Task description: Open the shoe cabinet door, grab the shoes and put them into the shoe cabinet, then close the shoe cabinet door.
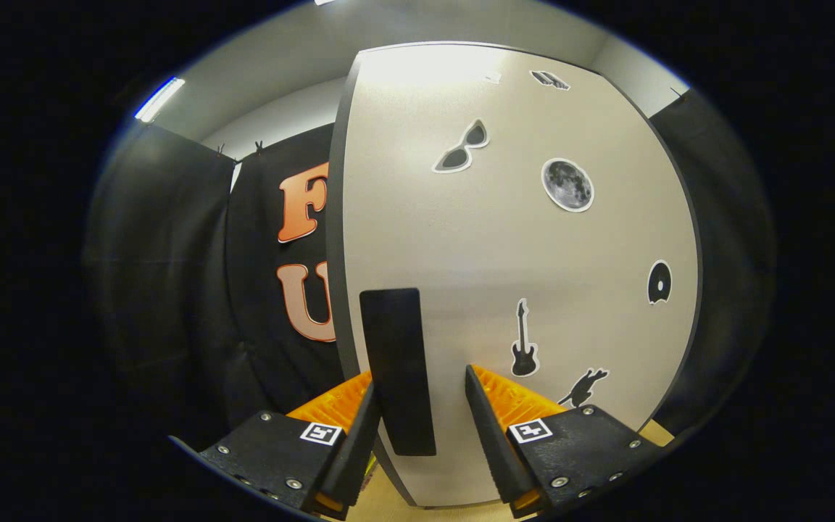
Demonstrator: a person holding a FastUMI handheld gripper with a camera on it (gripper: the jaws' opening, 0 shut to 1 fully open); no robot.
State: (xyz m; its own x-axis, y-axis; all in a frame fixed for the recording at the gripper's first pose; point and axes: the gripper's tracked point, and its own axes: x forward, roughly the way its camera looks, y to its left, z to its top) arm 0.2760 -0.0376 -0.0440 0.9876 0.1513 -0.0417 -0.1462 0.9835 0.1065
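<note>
The shoe cabinet door (519, 239) is a tall pale panel with small dark stickers, standing close in front of me. Its dark left edge (335, 217) shows against the booth wall. A flat black vertical handle (396, 362) sits near that edge. My gripper (421, 377) is open and straddles the handle's lower half. The left finger (359, 428) lies right against the handle's left side. The right finger (486, 420) stands off it, with a strip of door showing between them. No shoes are visible.
Black cloth booth wall (171, 290) hangs to the left of and behind the door, and more of it at the right. A pale wooden floor (388, 507) shows under the door's bottom edge between the fingers.
</note>
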